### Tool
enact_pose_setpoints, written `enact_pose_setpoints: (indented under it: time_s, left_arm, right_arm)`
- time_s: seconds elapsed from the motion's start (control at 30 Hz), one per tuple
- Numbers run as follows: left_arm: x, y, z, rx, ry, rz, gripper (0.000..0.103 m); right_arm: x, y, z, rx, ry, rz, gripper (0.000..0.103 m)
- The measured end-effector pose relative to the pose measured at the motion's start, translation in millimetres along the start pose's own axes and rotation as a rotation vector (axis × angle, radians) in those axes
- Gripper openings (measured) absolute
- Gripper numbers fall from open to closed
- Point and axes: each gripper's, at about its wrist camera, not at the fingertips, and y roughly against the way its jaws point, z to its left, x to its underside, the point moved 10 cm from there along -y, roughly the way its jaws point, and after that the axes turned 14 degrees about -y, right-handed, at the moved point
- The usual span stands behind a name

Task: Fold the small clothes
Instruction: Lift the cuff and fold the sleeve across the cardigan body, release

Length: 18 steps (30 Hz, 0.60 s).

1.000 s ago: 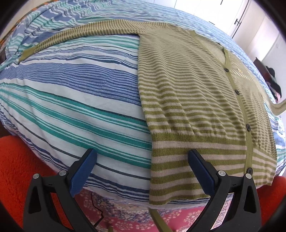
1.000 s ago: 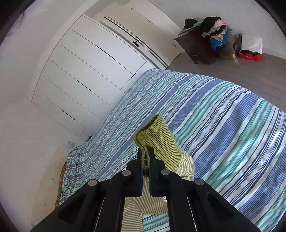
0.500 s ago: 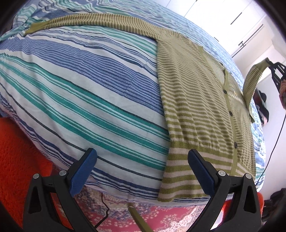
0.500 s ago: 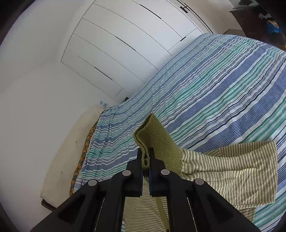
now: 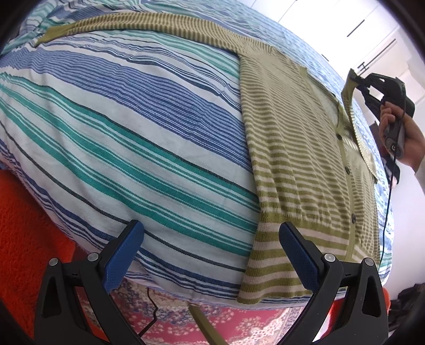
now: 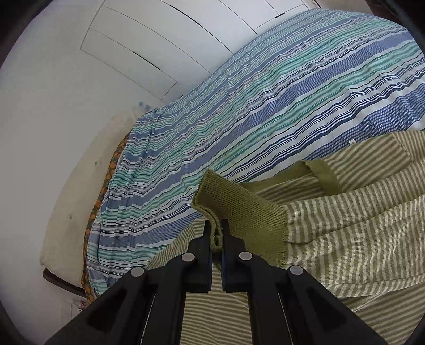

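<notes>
A green and cream striped cardigan lies buttoned and flat on the striped bed, its hem at the near edge. One sleeve stretches flat to the far left. My left gripper hangs open over the bed's near edge, its right pad just above the hem, nothing between its pads. My right gripper is shut on the plain green cuff of the other sleeve, which it holds lifted over the cardigan's body. In the left wrist view that raised sleeve hangs from the right gripper, held by a hand.
The bed has a blue, teal and white striped cover. An orange rug and a patterned pink rug lie on the floor below. White wardrobe doors stand behind the bed. A black cable hangs from the right hand.
The right gripper carried the cuff in over the cardigan's body, so the sleeve now drapes across it. The left gripper shifted and rolled slightly, staying open.
</notes>
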Motion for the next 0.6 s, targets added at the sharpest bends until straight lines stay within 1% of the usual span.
enact_pose_setpoints:
  time_s: [0.03, 0.07, 0.1, 0.13, 0.23, 0.3, 0.37, 0.4, 0.47, 0.5, 0.53, 0.57, 0.6]
  left_arm:
    - [0, 0, 0, -0.002, -0.002, 0.001, 0.102]
    - [0, -1, 0, -0.004, -0.004, 0.002, 0.102]
    - [0, -1, -1, -0.006, -0.006, 0.004, 0.102]
    - [0, -2, -1, -0.007, -0.008, 0.005, 0.102]
    - [0, -1, -1, -0.007, -0.007, 0.005, 0.102]
    - [0, -1, -2, -0.005, -0.006, 0.005, 0.102]
    - [1, -2, -2, -0.006, -0.007, 0.008, 0.102]
    - [1, -3, -2, -0.009, -0.010, 0.011, 0.102]
    - [1, -4, -3, -0.017, -0.019, 0.015, 0.102]
    - [1, -5, -4, -0.020, -0.023, 0.017, 0.102]
    - [1, -5, -5, -0.025, -0.027, 0.018, 0.102]
    - [2, -6, -5, -0.028, -0.031, 0.019, 0.102]
    - [3, -6, -6, -0.031, -0.035, 0.019, 0.102]
  right_arm:
    - [7, -8, 1, 0.009, 0.019, 0.017, 0.013]
    - [15, -16, 0, 0.010, 0.018, 0.054, 0.035]
    - [24, -25, -4, 0.003, -0.003, 0.106, 0.050]
    - [31, -30, -7, -0.009, -0.028, 0.139, 0.074]
    - [32, -18, -10, -0.084, -0.065, 0.147, 0.074]
    - [22, -1, -20, -0.089, -0.067, 0.126, 0.074]
    - [6, 20, -38, -0.062, -0.074, 0.087, 0.074]
    - [-2, 30, -53, -0.047, -0.094, 0.067, 0.074]
    - [-17, 47, -92, 0.011, -0.189, 0.027, 0.076]
    - [-20, 52, -115, 0.044, -0.250, 0.028, 0.077]
    - [-18, 53, -140, 0.085, -0.317, 0.056, 0.079]
    - [-13, 55, -163, 0.124, -0.379, 0.086, 0.077]
    - [-10, 60, -177, 0.119, -0.420, 0.096, 0.073]
